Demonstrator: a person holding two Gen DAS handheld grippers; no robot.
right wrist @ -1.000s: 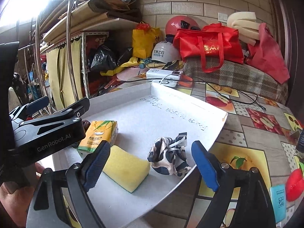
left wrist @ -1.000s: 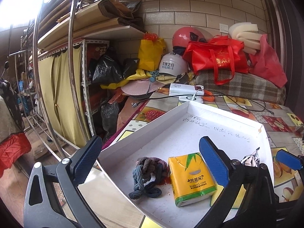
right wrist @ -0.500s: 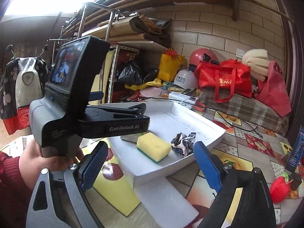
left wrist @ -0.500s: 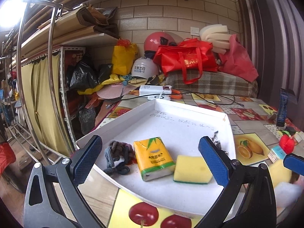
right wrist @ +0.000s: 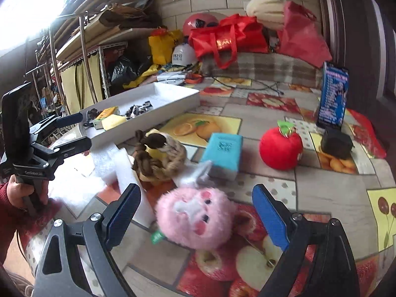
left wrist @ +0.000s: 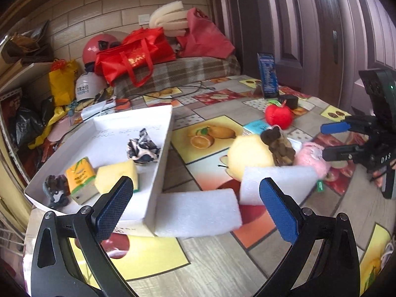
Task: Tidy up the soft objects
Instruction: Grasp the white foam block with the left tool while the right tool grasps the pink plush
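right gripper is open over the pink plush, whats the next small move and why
Probably ease the right gripper forward and down until its pads flank the pink plush, then close. Its jaws stand wide and empty, the plush lies on the table right between and ahead of them, and the white tray already holds other soft items.

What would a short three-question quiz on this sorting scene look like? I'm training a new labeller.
1. True or false: the yellow sponge lies inside the white tray.
2. Which toy sits between the right tool's open fingers: A red apple plush, B pink plush, C blue packet?
3. What colour is the tissue pack in the tray?

Key: 1 true; 2 B; 3 yellow.
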